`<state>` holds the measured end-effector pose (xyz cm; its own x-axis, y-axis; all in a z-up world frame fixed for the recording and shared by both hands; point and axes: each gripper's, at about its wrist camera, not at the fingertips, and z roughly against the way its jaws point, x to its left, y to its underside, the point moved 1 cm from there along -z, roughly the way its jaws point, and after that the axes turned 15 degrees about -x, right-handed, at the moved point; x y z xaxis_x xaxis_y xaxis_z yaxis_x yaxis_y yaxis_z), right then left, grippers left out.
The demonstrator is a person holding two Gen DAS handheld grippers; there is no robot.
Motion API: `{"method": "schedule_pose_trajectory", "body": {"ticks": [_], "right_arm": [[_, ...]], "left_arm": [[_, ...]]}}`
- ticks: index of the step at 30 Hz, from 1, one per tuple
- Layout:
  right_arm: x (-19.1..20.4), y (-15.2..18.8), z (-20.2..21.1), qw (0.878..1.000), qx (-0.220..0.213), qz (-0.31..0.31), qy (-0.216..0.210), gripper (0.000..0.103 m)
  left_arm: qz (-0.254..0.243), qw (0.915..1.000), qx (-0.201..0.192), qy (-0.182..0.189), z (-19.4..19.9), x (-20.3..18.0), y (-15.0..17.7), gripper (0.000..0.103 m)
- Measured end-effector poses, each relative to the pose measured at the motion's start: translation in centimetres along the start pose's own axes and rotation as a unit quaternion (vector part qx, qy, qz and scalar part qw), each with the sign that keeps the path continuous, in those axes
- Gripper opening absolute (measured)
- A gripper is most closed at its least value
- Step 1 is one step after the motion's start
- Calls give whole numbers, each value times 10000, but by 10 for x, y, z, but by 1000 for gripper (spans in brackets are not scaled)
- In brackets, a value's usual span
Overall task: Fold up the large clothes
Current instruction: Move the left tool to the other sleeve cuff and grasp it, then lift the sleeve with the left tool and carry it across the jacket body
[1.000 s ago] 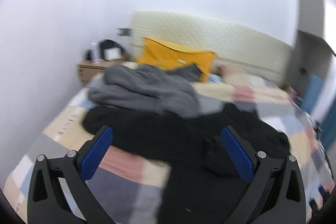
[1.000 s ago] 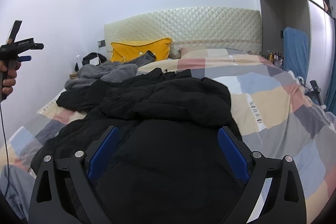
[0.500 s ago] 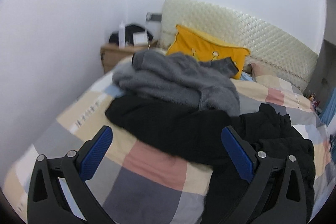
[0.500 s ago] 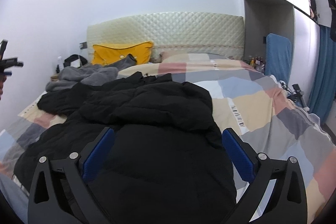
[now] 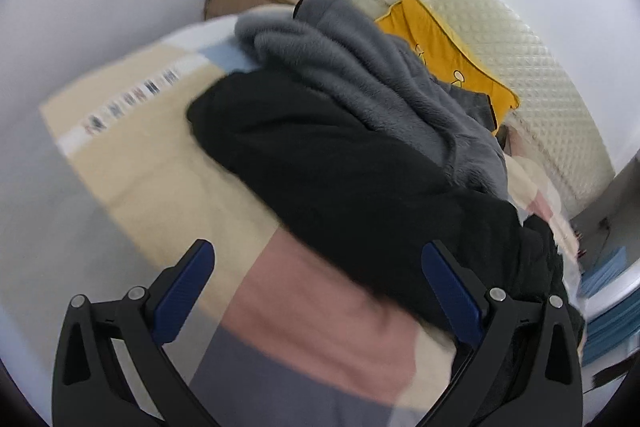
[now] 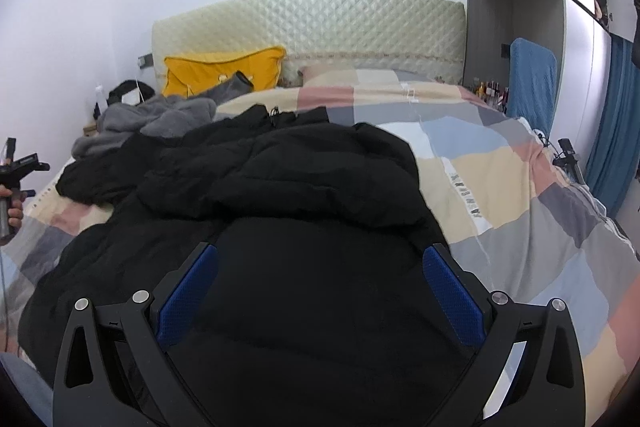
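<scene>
the left gripper has swung closer over the patchwork checked bedspread, its blue-padded fingers spread wide and holding nothing; the big black padded coat now lies just ahead of it, with the grey fleece garment heaped beyond. the right gripper, also released and spread, hovers over the coat's lower part, much as half a second ago.

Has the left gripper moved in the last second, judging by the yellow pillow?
Yes. The left gripper has swung left and tilted: the yellow pillow has shifted from upper centre to upper right, and the black jacket sleeve now looms larger.
</scene>
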<state>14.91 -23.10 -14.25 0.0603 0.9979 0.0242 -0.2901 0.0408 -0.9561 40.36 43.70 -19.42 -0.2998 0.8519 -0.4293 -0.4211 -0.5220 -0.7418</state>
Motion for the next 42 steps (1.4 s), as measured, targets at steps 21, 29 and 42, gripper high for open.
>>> {"method": "schedule_pose_trajectory", "body": {"ticks": [21, 29, 42], "right_arm": [[35, 10, -64, 9969, 670, 324, 246, 103], [29, -5, -41, 9987, 431, 202, 197, 103], [-10, -39, 2, 9986, -147, -492, -151, 103]], "left_arm": [[989, 9936, -121, -542, -143, 49, -30, 44], [576, 9955, -316, -676, -95, 10, -48, 9], [269, 9939, -1002, -377, 30, -54, -105, 6]]}}
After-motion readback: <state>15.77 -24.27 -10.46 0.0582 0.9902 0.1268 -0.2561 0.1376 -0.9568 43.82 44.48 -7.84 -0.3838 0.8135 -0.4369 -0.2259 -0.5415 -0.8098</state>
